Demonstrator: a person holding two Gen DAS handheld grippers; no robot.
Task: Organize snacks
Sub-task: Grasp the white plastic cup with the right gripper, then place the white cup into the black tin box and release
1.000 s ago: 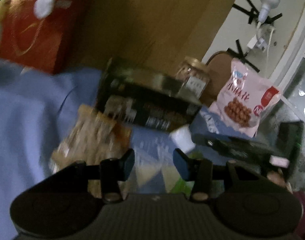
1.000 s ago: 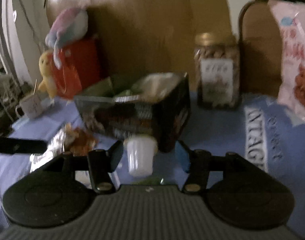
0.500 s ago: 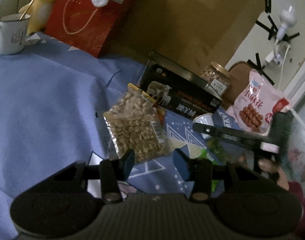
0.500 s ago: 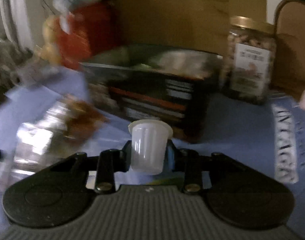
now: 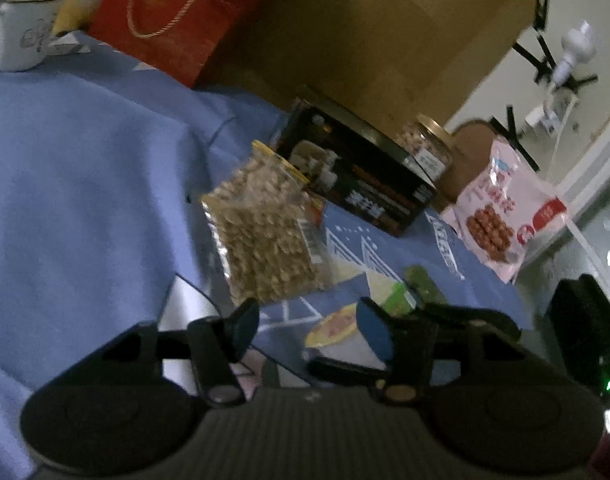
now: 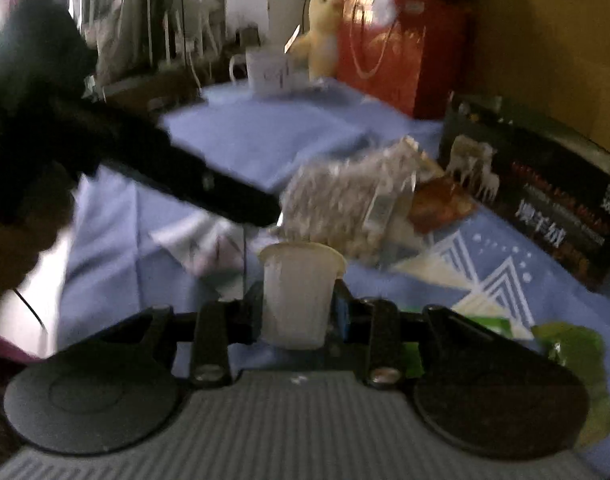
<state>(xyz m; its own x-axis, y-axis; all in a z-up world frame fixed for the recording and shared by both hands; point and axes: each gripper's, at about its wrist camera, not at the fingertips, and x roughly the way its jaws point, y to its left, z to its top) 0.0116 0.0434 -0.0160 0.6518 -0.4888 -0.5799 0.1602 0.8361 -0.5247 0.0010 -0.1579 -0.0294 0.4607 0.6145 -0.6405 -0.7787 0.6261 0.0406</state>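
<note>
My right gripper [image 6: 297, 314] is shut on a small white jelly cup [image 6: 299, 292] and holds it above the blue cloth. The cup [image 5: 339, 338] with its yellow lid also shows in the left wrist view, just right of centre between my left fingers. My left gripper [image 5: 305, 330] is open and empty. A clear bag of nuts [image 5: 265, 236] lies ahead, leaning on a black open box [image 5: 357, 178]. A nut jar [image 5: 427, 148] and a pink snack bag [image 5: 501, 208] stand behind the box. Green packets [image 6: 573, 364] lie at the right.
A blue cloth [image 5: 85, 184] covers the table. A red gift bag [image 5: 177, 12], a yellow plush [image 6: 325, 28] and a white mug [image 5: 21, 28] stand at the back left. A brown board [image 5: 385, 32] rises behind the box.
My right gripper closed on the jelly cup and carried it left, in front of my left gripper. My left gripper drew back from the box and stayed open.
</note>
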